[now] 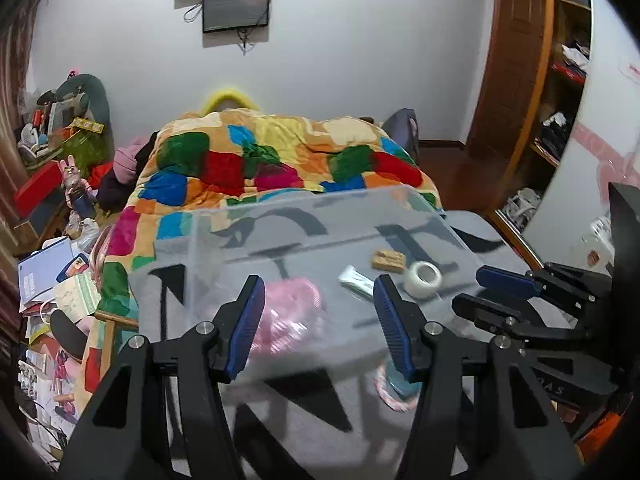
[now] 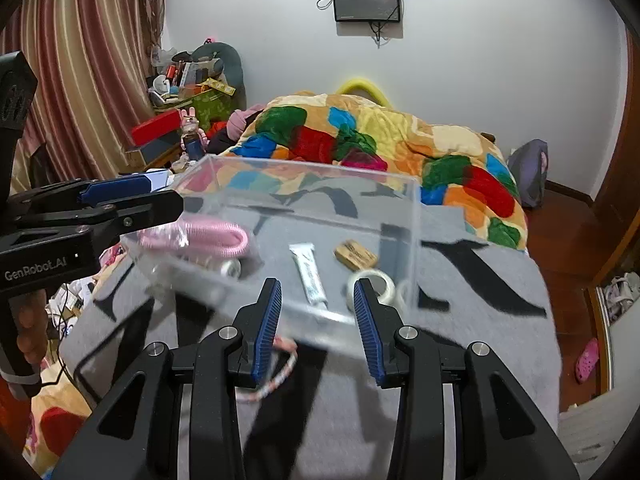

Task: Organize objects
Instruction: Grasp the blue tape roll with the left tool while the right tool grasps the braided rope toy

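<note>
A clear plastic box (image 1: 280,216) (image 2: 304,172) sits on a grey blanket (image 1: 304,404) (image 2: 480,280) on the bed. It holds a pink bagged bundle (image 1: 292,312) (image 2: 200,238), a white tube (image 1: 356,280) (image 2: 308,274), a tan block (image 1: 388,260) (image 2: 356,255) and a clear tape roll (image 1: 424,278) (image 2: 382,284). A small braided ring (image 1: 390,394) (image 2: 280,372) lies on the blanket in front of the box. My left gripper (image 1: 320,300) (image 2: 132,200) is open at the box's near left side. My right gripper (image 2: 318,292) (image 1: 480,286) is open at its near right side.
A colourful patchwork quilt (image 1: 280,160) (image 2: 380,140) covers the far half of the bed. A cluttered shelf and floor piles (image 1: 60,240) lie to the left. A wooden wardrobe and door (image 1: 532,80) stand on the right. Screens (image 2: 366,0) hang on the wall.
</note>
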### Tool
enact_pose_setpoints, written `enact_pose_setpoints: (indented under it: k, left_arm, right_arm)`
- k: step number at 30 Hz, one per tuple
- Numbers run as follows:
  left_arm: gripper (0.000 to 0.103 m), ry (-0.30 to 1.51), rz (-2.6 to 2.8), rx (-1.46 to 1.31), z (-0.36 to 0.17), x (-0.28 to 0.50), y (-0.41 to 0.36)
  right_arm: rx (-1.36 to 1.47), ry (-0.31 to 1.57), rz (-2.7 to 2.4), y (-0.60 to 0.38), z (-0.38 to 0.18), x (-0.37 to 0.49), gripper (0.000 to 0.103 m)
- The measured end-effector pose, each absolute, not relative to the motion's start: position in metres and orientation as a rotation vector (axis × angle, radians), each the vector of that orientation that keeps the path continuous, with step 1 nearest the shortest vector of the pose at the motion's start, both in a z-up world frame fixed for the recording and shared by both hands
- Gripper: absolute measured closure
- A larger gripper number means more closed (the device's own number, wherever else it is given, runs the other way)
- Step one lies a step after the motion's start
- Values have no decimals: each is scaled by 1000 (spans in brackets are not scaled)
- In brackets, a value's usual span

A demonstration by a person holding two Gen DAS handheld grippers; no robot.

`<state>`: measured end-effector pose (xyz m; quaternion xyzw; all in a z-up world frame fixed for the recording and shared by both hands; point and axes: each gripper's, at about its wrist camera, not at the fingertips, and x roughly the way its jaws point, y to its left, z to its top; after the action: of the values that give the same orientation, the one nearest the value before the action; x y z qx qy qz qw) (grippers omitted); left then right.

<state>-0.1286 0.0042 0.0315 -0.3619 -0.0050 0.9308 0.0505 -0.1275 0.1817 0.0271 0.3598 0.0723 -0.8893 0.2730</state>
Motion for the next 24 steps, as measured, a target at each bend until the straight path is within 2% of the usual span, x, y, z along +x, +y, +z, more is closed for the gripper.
enact_pose_setpoints:
  k: [15, 17, 19, 21, 24]
  left_arm:
    - [47, 78, 2624, -1319, -43, -128, 69]
    - [53, 60, 2620, -1335, -49, -129, 68]
    - [79, 15, 2602, -1340, -51, -129, 63]
    - [86, -26, 2595, -1327, -49, -126, 56]
    - [86, -48, 2613, -1291, -42, -118, 47]
  right_arm:
    - [1111, 189, -2365, 216, -10, -102, 68]
    - [1120, 188, -2354, 214, -13, -102, 68]
    - [1127, 186, -2343, 211, -16, -103, 68]
    - [1139, 171, -2321, 207, -18, -104, 68]
    - [1149, 144, -2289, 198, -21, -108, 64]
